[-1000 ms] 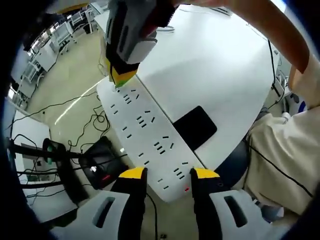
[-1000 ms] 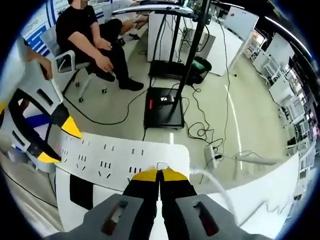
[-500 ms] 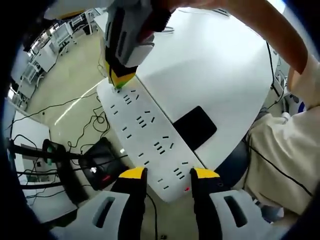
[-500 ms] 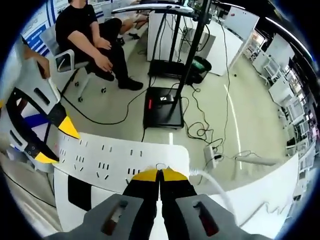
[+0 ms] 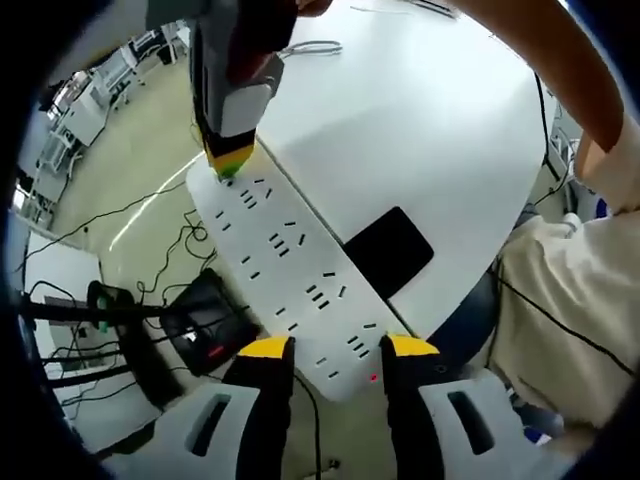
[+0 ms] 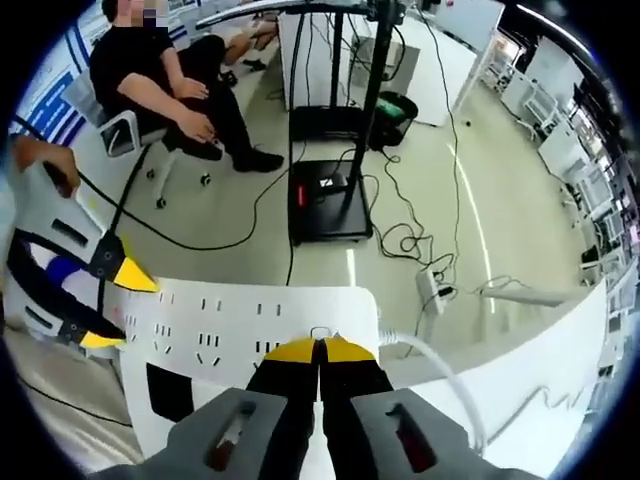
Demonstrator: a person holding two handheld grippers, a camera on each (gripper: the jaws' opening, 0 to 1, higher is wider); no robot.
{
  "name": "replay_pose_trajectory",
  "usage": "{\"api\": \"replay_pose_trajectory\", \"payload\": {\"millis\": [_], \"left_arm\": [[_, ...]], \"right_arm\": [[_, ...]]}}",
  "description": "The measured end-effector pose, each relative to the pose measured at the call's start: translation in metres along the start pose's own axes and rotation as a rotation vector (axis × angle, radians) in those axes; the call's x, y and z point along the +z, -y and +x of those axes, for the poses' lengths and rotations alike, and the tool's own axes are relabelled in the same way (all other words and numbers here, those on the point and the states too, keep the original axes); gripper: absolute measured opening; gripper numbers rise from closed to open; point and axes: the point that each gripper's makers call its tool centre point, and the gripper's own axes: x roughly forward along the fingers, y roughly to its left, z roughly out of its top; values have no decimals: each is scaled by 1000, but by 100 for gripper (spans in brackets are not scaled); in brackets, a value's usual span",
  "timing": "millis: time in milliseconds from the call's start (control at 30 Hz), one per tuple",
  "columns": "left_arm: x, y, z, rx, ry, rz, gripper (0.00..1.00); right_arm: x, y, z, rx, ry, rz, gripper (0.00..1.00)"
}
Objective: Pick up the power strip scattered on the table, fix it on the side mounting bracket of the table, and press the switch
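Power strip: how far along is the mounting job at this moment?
Done: the power strip is off the tabletop, held along the table edge. In hand: the left gripper straddles its switch end, the right gripper is shut on the cable end. Left: seating it on the bracket and pressing the switch.

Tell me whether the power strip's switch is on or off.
Likely on: a small red light glows at the end of the power strip between the left gripper tips.
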Motion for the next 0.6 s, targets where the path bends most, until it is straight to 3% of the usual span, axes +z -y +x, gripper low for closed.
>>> {"api": "replay_pose_trajectory", "payload": {"millis": [133, 267, 400, 600], "left_arm": [[0, 1, 0, 0, 40, -7, 39], [2, -8, 0, 3, 34, -9, 39], [3, -9, 1, 2, 34, -8, 39], [4, -9, 1, 1, 38, -6, 39]], "right_arm": [[-1, 0, 2, -22, -37, -12, 0], [-2, 0, 2, -12, -71, 7, 0], [-2, 1, 1, 19, -71, 60, 0], [-4, -2, -1, 15, -62, 60, 0]]}}
